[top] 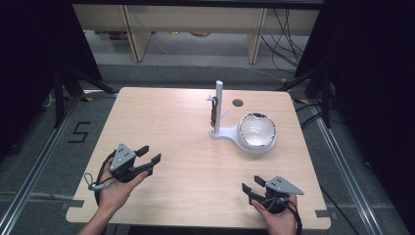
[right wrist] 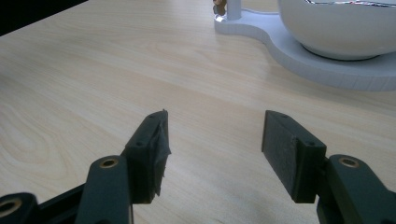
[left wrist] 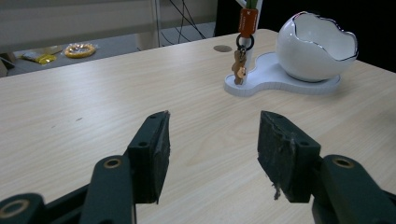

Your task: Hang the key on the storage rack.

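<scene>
A white stand sits on the wooden table, right of centre. It has a flat base, an upright post and a white eggshell-shaped bowl. A keyring with an orange tag and a small brown charm hangs from the post. My left gripper hovers near the table's front left, open and empty, its jaws pointing toward the stand. At the front right, my right gripper rests low, open and empty, with the stand's base close ahead.
A round cable hole sits in the table behind the stand. Beyond the far edge are wooden furniture legs, cables and a grey floor; yellow rings lie there. Dark curtains flank both sides.
</scene>
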A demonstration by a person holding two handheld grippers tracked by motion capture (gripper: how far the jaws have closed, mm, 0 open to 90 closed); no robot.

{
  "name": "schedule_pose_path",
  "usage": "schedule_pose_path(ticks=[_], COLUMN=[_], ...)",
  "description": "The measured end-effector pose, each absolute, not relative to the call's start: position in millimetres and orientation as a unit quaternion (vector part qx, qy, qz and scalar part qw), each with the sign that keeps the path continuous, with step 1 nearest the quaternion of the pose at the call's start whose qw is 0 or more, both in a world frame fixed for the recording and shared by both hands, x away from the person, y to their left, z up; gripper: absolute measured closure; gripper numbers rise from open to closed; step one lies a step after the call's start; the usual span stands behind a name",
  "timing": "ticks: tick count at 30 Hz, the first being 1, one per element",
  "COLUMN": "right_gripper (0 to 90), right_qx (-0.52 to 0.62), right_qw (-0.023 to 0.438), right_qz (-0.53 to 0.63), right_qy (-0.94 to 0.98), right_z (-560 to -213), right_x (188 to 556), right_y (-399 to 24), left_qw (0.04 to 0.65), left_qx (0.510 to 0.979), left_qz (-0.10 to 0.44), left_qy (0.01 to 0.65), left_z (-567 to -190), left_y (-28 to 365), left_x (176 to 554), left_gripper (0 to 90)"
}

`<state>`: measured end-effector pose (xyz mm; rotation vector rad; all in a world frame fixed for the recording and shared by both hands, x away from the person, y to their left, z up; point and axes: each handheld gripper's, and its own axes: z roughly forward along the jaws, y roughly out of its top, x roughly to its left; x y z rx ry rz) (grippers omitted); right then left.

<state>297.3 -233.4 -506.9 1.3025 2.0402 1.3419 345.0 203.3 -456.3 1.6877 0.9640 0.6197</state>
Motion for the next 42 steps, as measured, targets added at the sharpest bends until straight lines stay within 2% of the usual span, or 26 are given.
schedule_pose_path(ticks=[7,21,25,42], right_gripper=[42.1,42.0,42.0,41.7], right_qx=[0.448,0.467,0.463,0.451], right_qw=[0.205,0.183,0.189,0.201], right_qz=[0.473,0.477,0.475,0.48], right_qy=[0.73,0.722,0.724,0.725], right_z=[-507.4,-508.3,-508.9,-510.7], right_x=[299.8,297.7,298.8,301.2], right_y=[-236.0,-233.0,-233.4,-239.3], left_qw=[0.518,0.497,0.493,0.506], left_qx=[0.694,0.685,0.681,0.664], left_qz=[0.272,0.289,0.295,0.319], left_qy=[0.419,0.447,0.453,0.449], left_z=[-471.5,-501.6,-512.1,-524.2], left_y=[222.8,249.4,255.8,260.7], left_x=[333.3,328.3,328.6,325.2], left_gripper=[42.4,41.3,41.1,39.1])
